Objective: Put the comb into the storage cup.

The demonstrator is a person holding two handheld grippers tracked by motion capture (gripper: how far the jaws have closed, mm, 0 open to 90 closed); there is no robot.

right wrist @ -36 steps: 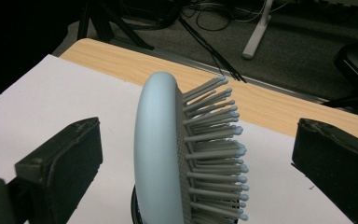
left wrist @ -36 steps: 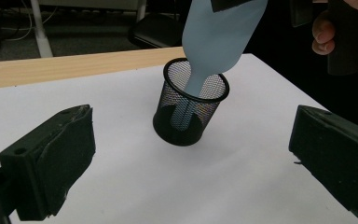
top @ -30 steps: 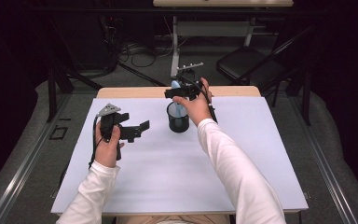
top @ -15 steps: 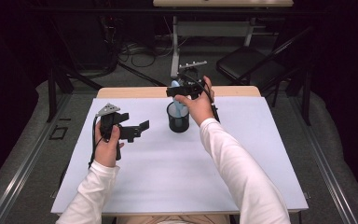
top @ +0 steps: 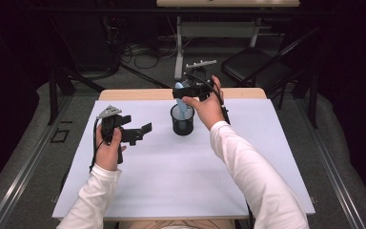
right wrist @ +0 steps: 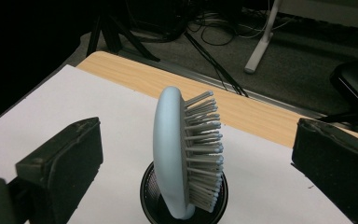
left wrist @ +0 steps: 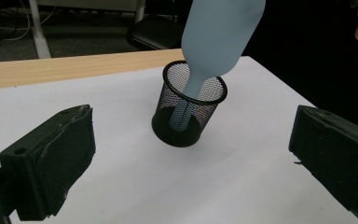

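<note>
A light blue hairbrush [right wrist: 172, 154] stands handle-down in a black mesh cup [top: 183, 121] at the back middle of the white table. Its bristled head sticks out above the rim. My right gripper [top: 193, 89] hovers just above the cup, open. In the right gripper view its jaws stand wide apart on either side of the brush head without touching it. My left gripper [top: 140, 132] is held above the table to the left of the cup. It is open and empty and points toward the mesh cup [left wrist: 188, 112] and the hairbrush [left wrist: 219, 32].
A white sheet [top: 171, 176] covers the table, with a wooden strip [top: 133, 94] bare along the far edge. Beyond the table are a black chair [top: 252, 67], floor cables [top: 138, 50] and a desk leg [top: 178, 52].
</note>
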